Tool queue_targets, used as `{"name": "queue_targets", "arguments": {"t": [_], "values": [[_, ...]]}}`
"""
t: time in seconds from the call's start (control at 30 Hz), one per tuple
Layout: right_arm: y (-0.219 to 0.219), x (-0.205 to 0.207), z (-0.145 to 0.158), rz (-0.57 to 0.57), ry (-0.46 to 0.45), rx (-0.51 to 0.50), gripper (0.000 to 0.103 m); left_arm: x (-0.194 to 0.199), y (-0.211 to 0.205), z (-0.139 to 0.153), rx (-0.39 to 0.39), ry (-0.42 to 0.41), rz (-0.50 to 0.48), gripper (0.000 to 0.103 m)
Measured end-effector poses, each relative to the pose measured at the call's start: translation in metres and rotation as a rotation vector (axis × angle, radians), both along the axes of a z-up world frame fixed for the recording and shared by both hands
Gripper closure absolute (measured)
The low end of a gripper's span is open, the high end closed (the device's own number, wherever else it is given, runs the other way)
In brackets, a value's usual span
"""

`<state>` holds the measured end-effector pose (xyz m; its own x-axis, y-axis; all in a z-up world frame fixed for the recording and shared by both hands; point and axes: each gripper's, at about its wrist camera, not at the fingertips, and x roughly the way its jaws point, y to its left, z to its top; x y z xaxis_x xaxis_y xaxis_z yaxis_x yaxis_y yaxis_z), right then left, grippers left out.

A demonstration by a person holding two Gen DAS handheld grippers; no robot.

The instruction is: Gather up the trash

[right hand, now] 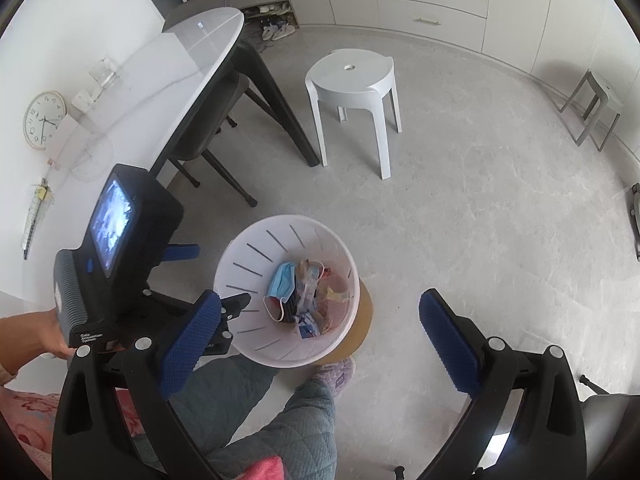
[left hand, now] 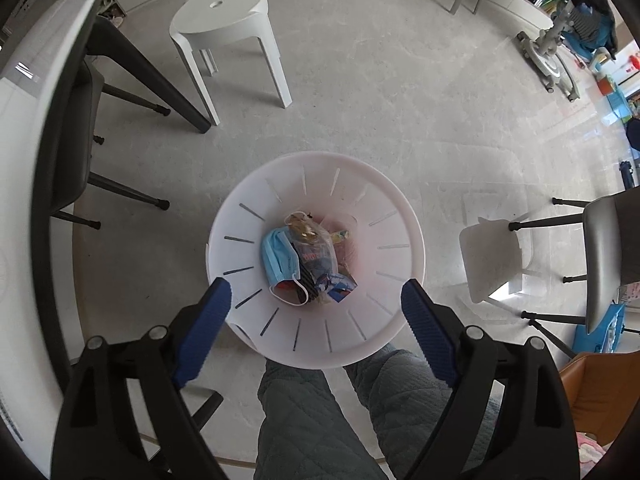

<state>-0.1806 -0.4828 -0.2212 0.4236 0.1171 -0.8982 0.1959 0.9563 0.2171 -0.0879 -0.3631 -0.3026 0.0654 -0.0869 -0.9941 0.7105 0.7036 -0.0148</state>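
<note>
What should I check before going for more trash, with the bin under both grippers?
1. Left gripper open, nothing held: ok.
2. Right gripper open, nothing held: ok.
3. Bin upright, mouth unobstructed: ok.
4. Mask and wrappers lie inside the bin: ok.
5. Room left in the bin: ok, trash sits low.
6. More trash on the floor: cannot tell, none in view.

Readable text you've got is minimal. Round white wall clock (right hand: 44, 120), on the wall behind the white oval table (right hand: 192, 52): numerals 1–12 on the dial. Black handheld gripper unit with screen (right hand: 116, 256), just below that table: small white lettering along its bottom edge, illegible. Wrapper print in the white slotted plastic bin (left hand: 240, 240): too blurred.
</note>
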Motion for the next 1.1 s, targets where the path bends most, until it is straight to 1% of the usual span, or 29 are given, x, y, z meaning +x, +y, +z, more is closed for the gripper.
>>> {"name": "queue_targets", "arguments": {"t": [0.13,0.2,0.27,0.3,0.37,0.47,0.57,0.63,0.73,0.83,0.97,1.1], "values": [[-0.004,-0.001,0.012,-0.005,-0.021,-0.035,0.004,-0.002,0.004,0.024,-0.025,-0.014,-0.002,0.020],[-0.008,-0.002,0.022,-0.007,-0.032,-0.068,0.004,-0.003,0.011,0.051,-0.058,-0.037,0.015,0.016],[-0.010,0.001,0.031,-0.010,-0.044,-0.105,0.003,-0.001,0.019,0.078,-0.093,-0.066,0.047,0.009],[-0.011,0.003,0.036,-0.009,-0.051,-0.113,0.003,0.002,0.029,0.099,-0.115,-0.098,0.074,0.008],[-0.011,0.010,0.045,-0.005,-0.069,-0.123,0.003,0.005,0.042,0.123,-0.133,-0.139,0.111,0.008],[0.000,0.029,0.056,0.031,-0.094,-0.140,0.003,0.017,0.078,0.166,-0.153,-0.219,0.210,0.008],[0.020,0.052,0.065,0.092,-0.126,-0.142,0.003,0.024,0.112,0.195,-0.150,-0.286,0.309,0.008],[0.041,0.068,0.071,0.145,-0.151,-0.140,0.003,0.030,0.143,0.212,-0.139,-0.325,0.403,0.008],[0.085,0.099,0.078,0.242,-0.168,-0.142,0.003,0.036,0.182,0.226,-0.112,-0.362,0.528,0.008],[0.123,0.121,0.080,0.327,-0.165,-0.135,0.003,0.038,0.221,0.233,-0.095,-0.384,0.650,0.008],[0.184,0.145,0.075,0.456,-0.137,-0.135,0.003,0.040,0.256,0.231,-0.073,-0.388,0.756,0.008],[0.227,0.160,0.071,0.537,-0.109,-0.121,0.003,0.041,0.280,0.231,-0.061,-0.404,0.812,0.008]]}}
